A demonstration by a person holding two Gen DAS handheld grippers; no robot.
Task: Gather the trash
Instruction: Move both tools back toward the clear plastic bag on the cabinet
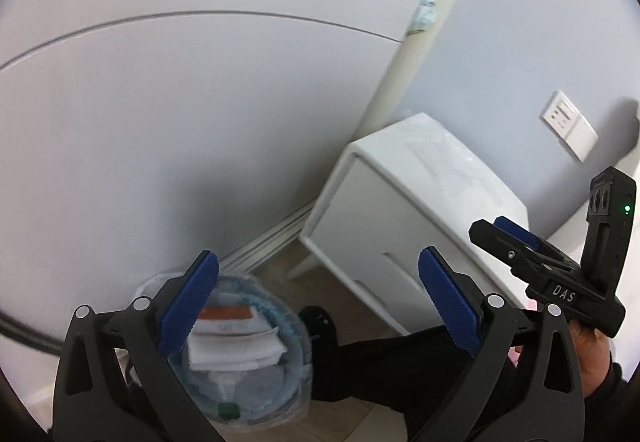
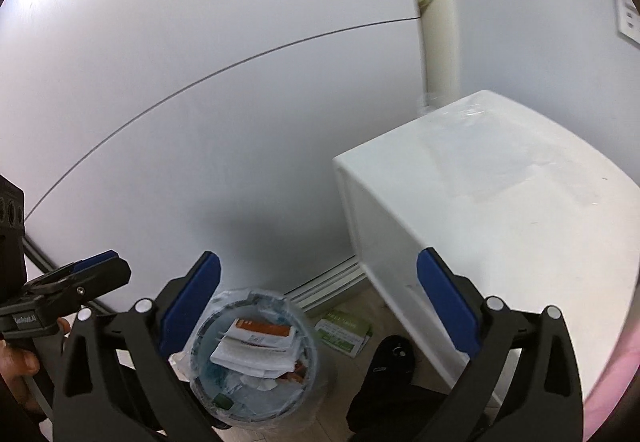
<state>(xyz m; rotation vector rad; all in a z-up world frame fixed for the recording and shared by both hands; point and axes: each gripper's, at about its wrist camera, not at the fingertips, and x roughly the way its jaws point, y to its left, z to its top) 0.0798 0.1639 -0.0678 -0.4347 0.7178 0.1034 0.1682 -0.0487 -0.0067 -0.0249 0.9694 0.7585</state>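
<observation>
While both point downward, left gripper [image 1: 318, 302] and right gripper [image 2: 318, 302] gape empty.

The left gripper's [image 1: 316, 302] near finger [image 1: 184, 306] covers the left rim of the bin [image 1: 256, 370] in the left wrist view, and the whole bin there is smeared by blur; its contents read only as pale paper with an orange band; the right gripper's [image 2: 318, 302] finger [image 2: 188, 306] hides the bin's [image 2: 256, 358] left side too; the print on the green leaflet [image 2: 344, 332] is too small to read; the cabinet [image 2: 500, 226] runs off the right edge.
</observation>
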